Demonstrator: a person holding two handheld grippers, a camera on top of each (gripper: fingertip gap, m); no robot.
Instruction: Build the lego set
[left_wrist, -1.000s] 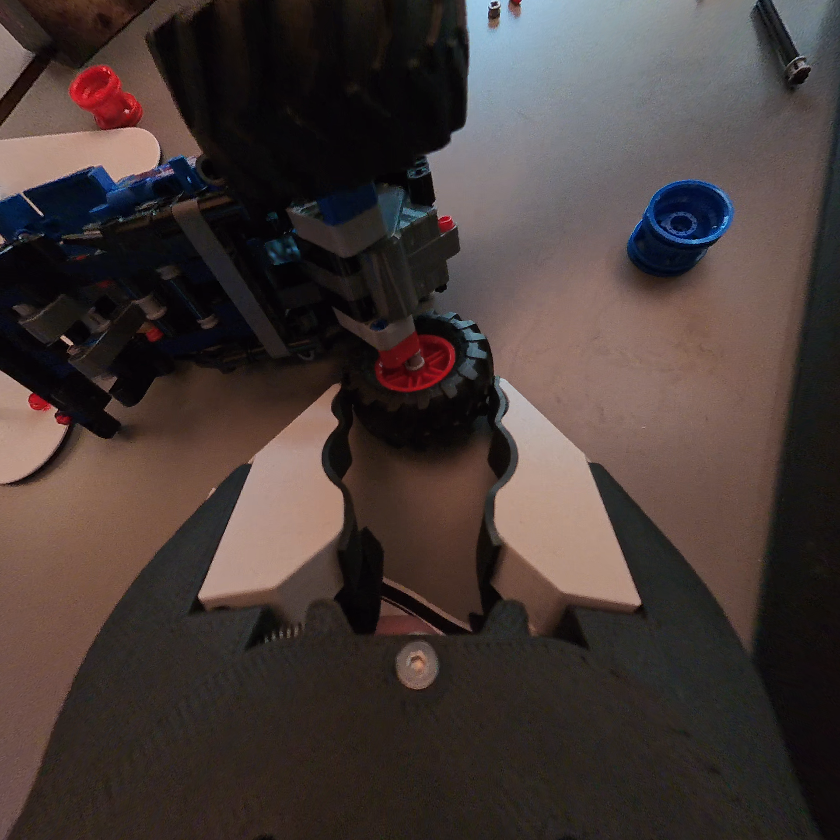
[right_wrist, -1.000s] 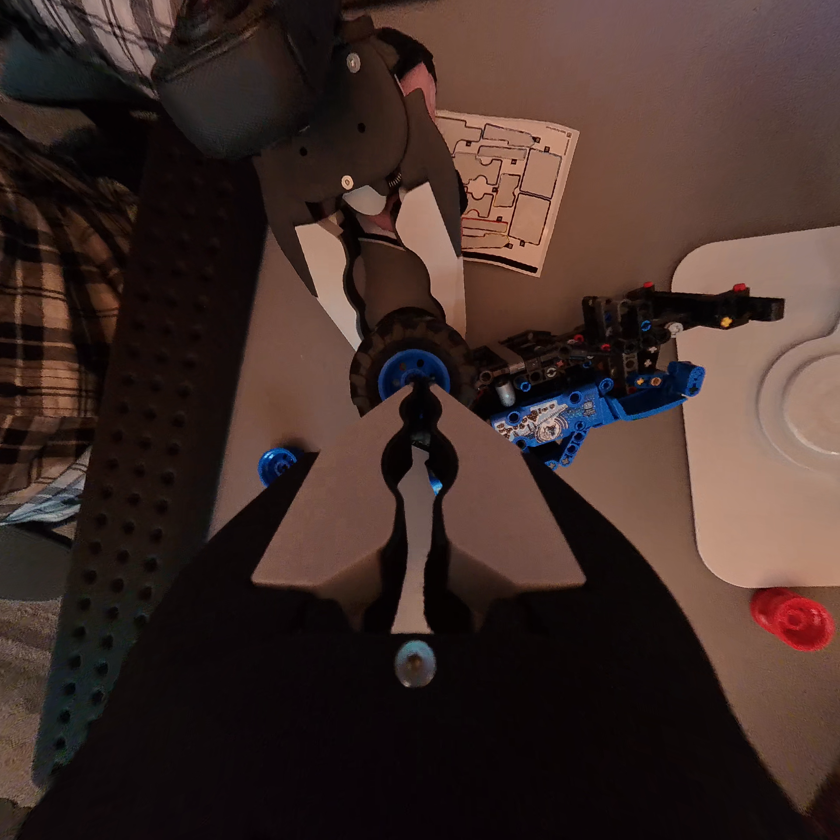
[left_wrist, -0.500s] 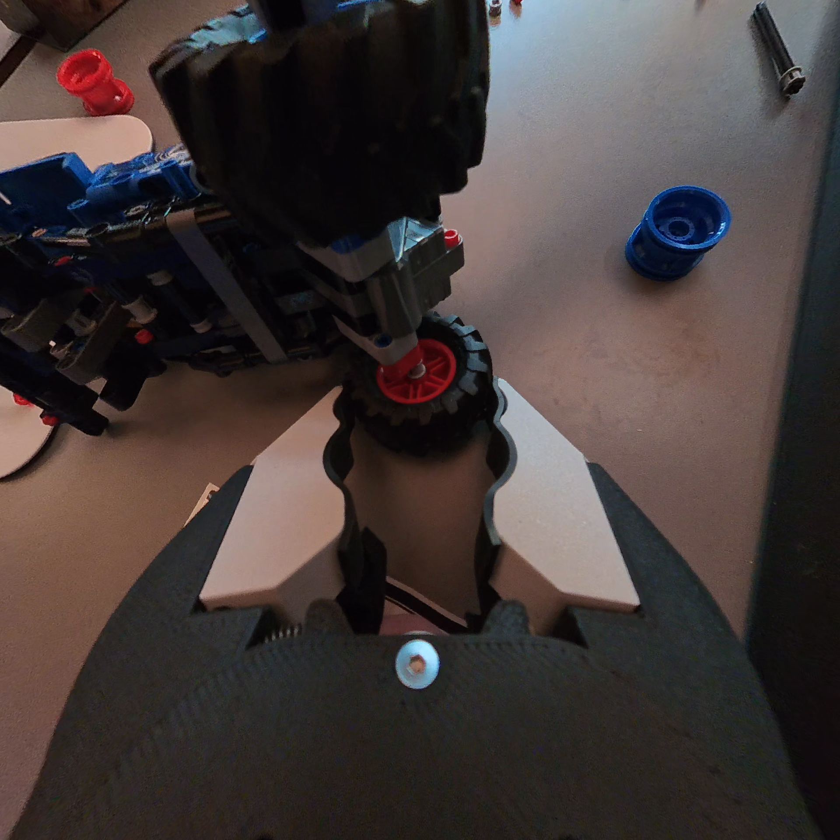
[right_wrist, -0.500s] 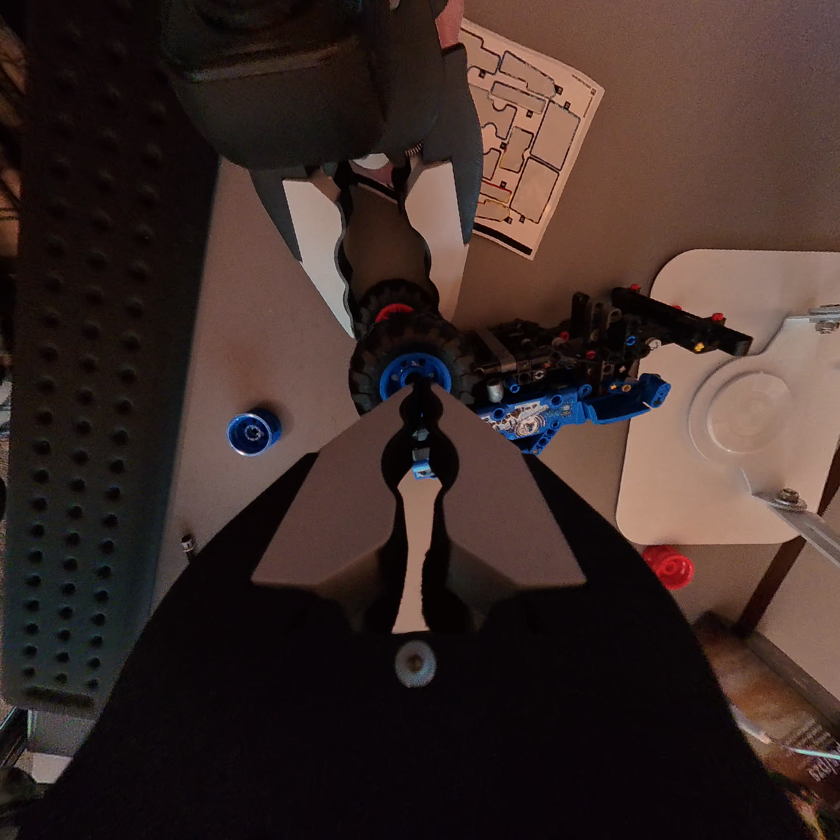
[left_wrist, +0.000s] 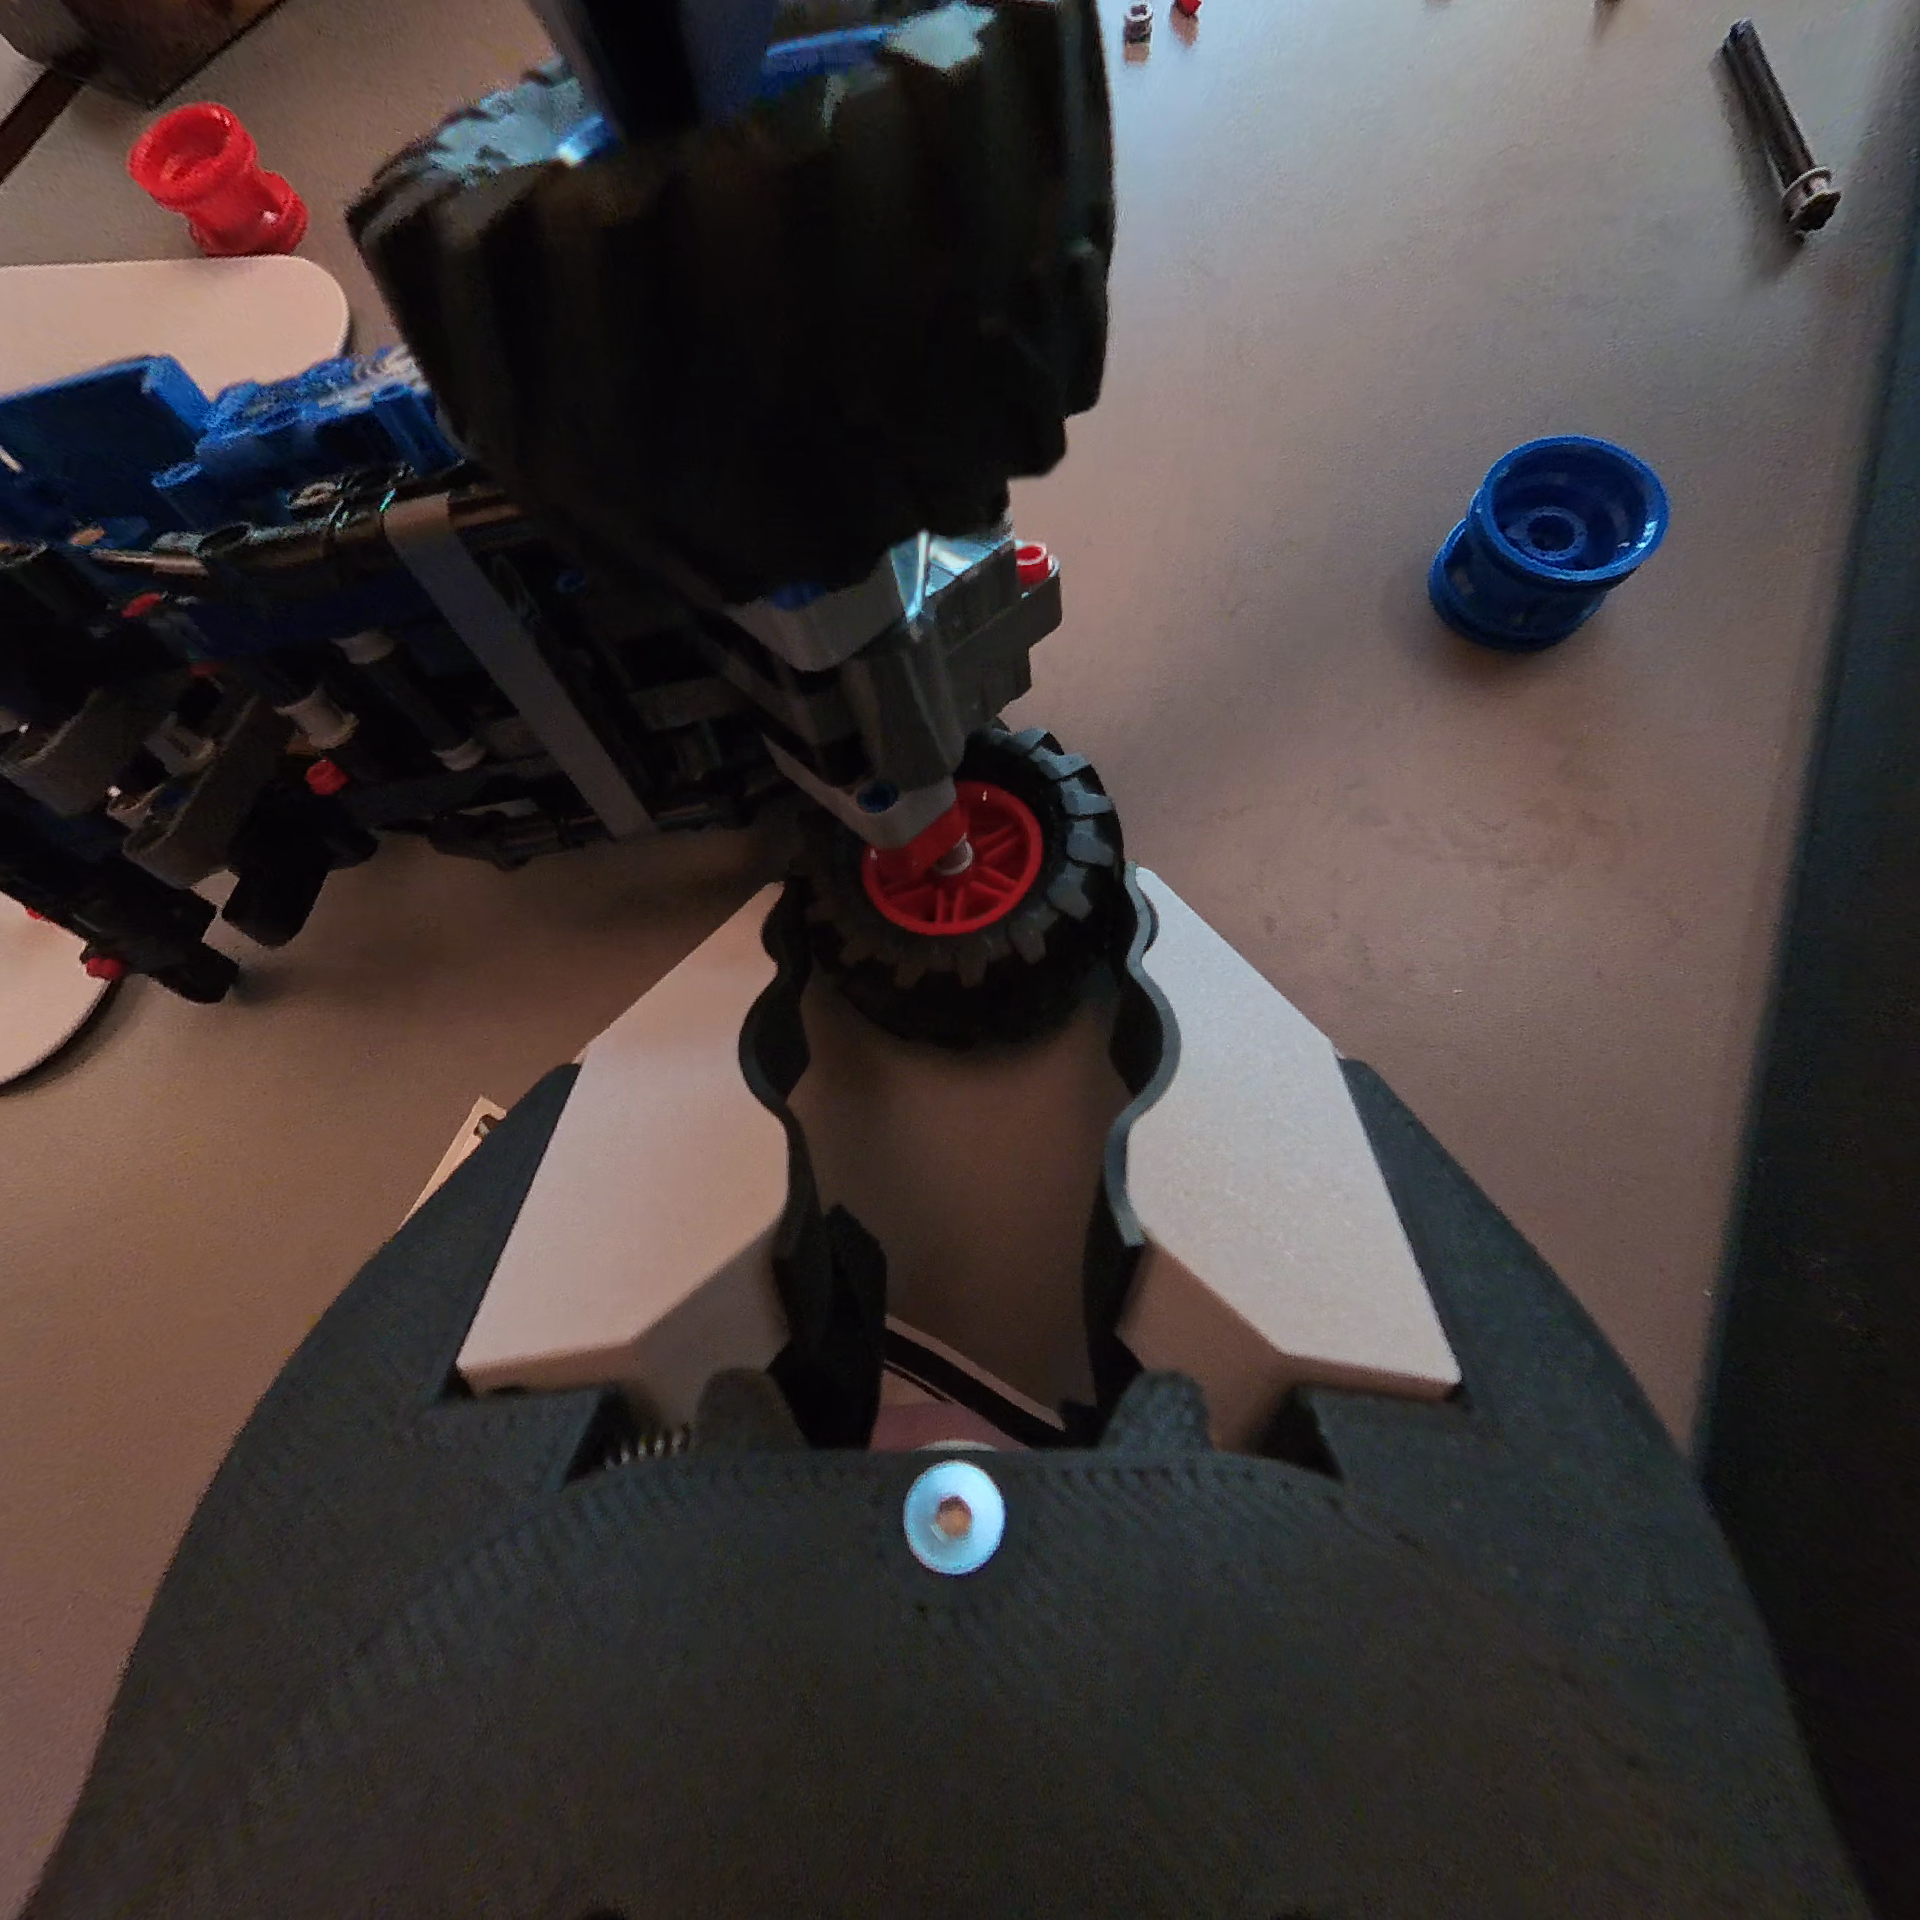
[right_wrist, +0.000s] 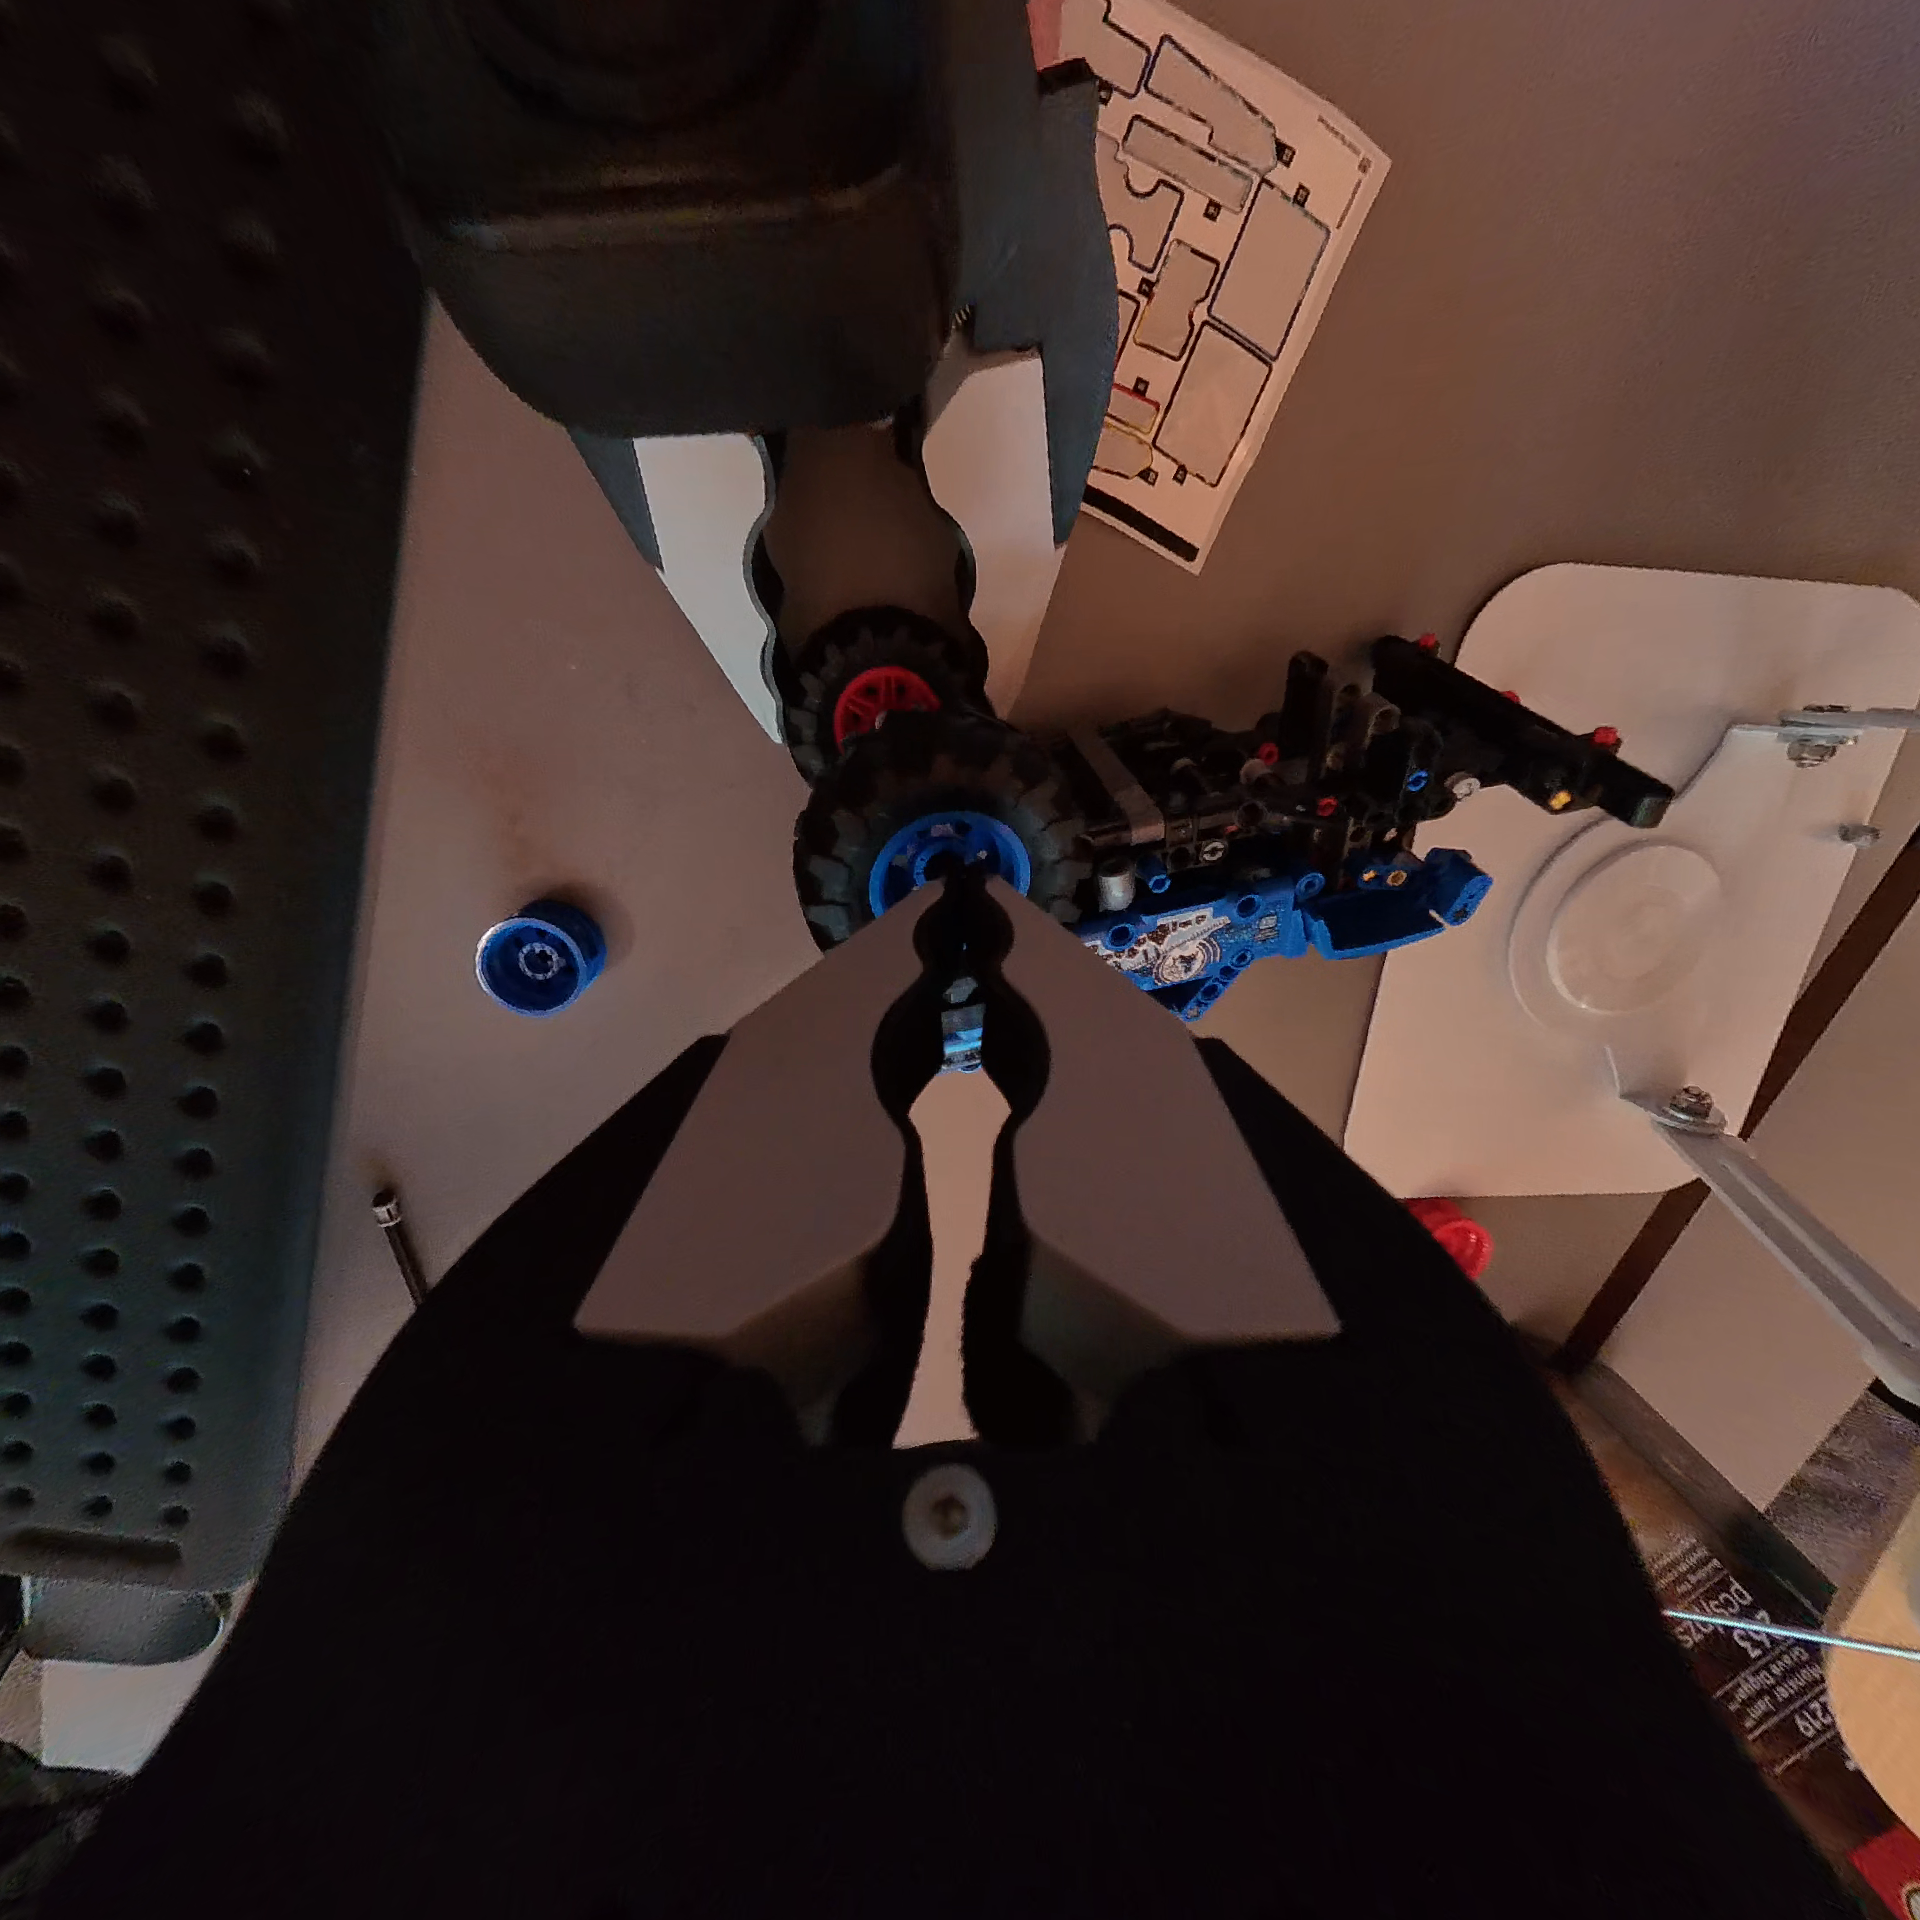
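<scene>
The left tool (left_wrist: 951, 935) grips the black tyre of a red-hubbed wheel (left_wrist: 961, 868) between its 2 wavy-edged fingertips, and that wheel sits on an axle at the end of the blue and black lego vehicle (left_wrist: 312, 644). In the right wrist view the same left tool (right_wrist: 878, 665) reaches in from the top, clamped on the red-hubbed wheel (right_wrist: 883, 696). The right tool (right_wrist: 961, 914) is clenched on a thin dark pin with a small blue piece (right_wrist: 961, 1023) behind the tips; its tips touch the centre of the blue-hubbed wheel (right_wrist: 940, 857), which is mounted on the opposite side of the lego vehicle (right_wrist: 1247, 831) from the red one. In the left wrist view this big blue-hubbed wheel (left_wrist: 748, 301) fills the upper middle, blurred.

The vehicle stretches away over the grey worktop (left_wrist: 1351, 831), its far end above a white board (right_wrist: 1558, 987). A loose blue wheel hub (left_wrist: 1548, 545) lies well apart on the worktop, as does a red wheel hub (left_wrist: 218, 192) near the board's corner. A dark axle rod (left_wrist: 1771, 120) lies near a dark studded baseplate (right_wrist: 156, 727). A sticker sheet (right_wrist: 1216, 281) lies beyond the left tool.
</scene>
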